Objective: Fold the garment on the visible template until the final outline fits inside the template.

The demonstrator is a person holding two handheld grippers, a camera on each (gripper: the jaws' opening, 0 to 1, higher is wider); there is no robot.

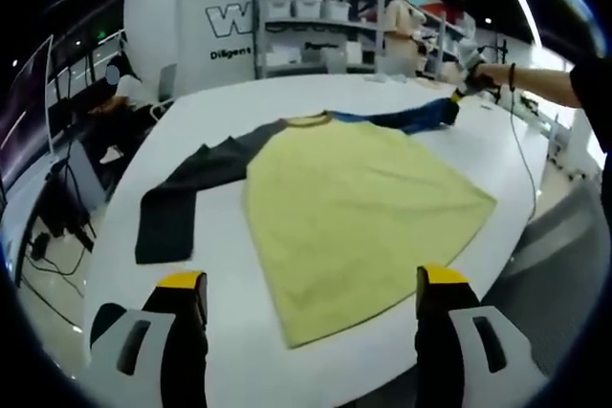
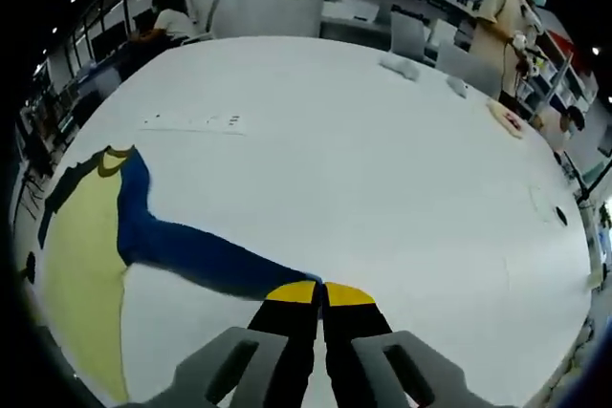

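Left gripper (image 1: 311, 291): its yellow-tipped jaws stood wide apart, holding nothing, above the table edge just short of the garment's hem.
Right gripper (image 2: 321, 293): jaws were pressed together on the cuff of the blue sleeve (image 2: 196, 253); in the left gripper view it (image 1: 469, 72) sat at the far end of that sleeve, held by a person's hand (image 1: 490, 74).
Garment (image 1: 354, 212): a yellow shirt lay flat and spread on the white table (image 1: 239, 351), collar pointing away from the left gripper.
Dark sleeve (image 1: 186, 193): lay stretched out to the left, cuff end bent back toward the near edge.
Blue sleeve: was drawn out straight from the shoulder to the right gripper.
Table, farther off: a few small items (image 2: 406, 66) lay near the far edge, too small to identify.
Writing: a large "W" (image 1: 228, 18) with a line beginning "Diligent" was on the back wall; the rest was cut off.
Background: shelving (image 1: 320, 21) with bins stood beside it.
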